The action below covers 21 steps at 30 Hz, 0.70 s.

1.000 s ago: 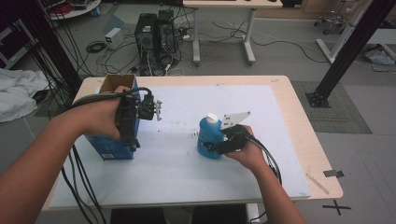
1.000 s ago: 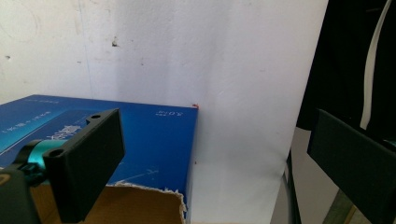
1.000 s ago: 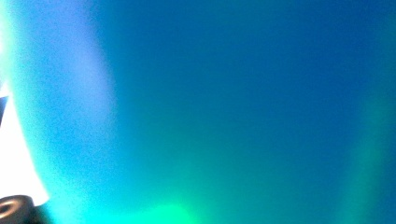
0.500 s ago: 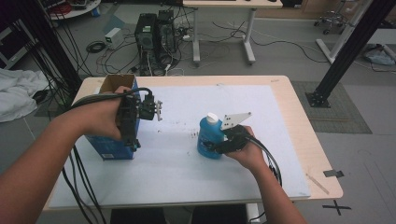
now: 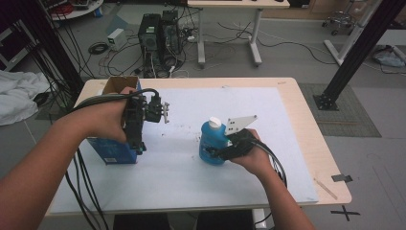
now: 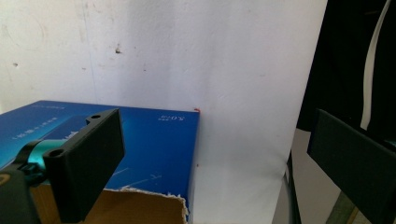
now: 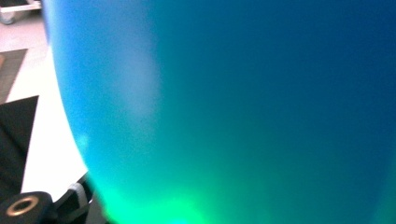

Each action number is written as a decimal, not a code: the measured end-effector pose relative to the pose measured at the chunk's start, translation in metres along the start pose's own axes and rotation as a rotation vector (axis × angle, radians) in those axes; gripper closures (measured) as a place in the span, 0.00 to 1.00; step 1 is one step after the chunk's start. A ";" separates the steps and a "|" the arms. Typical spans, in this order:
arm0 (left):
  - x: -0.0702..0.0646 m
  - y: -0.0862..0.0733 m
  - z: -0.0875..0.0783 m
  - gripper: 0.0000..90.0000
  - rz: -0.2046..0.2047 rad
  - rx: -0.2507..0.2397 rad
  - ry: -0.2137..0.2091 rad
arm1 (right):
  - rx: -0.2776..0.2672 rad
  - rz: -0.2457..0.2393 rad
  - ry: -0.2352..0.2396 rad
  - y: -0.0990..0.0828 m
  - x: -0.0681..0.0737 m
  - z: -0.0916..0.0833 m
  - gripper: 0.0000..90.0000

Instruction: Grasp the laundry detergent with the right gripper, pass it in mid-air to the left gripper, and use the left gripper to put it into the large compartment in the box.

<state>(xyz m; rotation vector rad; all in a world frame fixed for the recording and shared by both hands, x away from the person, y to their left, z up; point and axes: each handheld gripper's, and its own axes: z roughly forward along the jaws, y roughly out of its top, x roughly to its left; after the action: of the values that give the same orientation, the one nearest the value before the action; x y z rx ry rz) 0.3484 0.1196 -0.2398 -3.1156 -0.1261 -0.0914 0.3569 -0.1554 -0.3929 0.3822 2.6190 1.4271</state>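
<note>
Fingers of my right gripper (image 5: 214, 152) are clamped on the lower body of the blue bottle (image 5: 213, 143), having just closed in on it; in the right gripper view the bottle (image 7: 233, 102) looms directly in front of the camera, a smooth translucent blue wall shading to bright green at its base, with one black jaw visible low at the left. From the high view the bottle stands upright on the white sheet (image 5: 191, 182) that covers the worktop (image 5: 306, 124), roughly at its middle and a little toward the right edge; it has a rounded, bulging body and a white cap (image 5: 215, 122) on top. My right hand (image 5: 249, 153) comes at it from the near right side, the grey three-cornered plate (image 5: 241, 123) standing just beside the cap. My left gripper (image 5: 139, 143) hangs above the blue cardboard box (image 5: 112, 152) near the worktop's left edge, well apart from the bottle; its jaws stand wide apart with nothing between them, as the left gripper view shows, where the box (image 6: 154, 140) lies below with its torn brown flap open.
</note>
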 end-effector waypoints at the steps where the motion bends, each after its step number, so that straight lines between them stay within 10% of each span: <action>1: -0.001 0.003 -0.002 0.05 0.006 -0.002 0.001 | -0.003 -0.020 0.010 0.005 0.004 -0.001 0.51; 21: -0.019 0.028 -0.009 0.04 0.080 -0.021 0.002 | 0.055 -0.124 0.145 0.039 0.032 0.020 0.51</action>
<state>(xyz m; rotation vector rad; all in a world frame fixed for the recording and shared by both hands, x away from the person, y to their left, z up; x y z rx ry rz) 0.3310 0.0903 -0.2322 -3.1364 -0.0005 -0.0952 0.3368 -0.1101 -0.3704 0.1236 2.7457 1.3953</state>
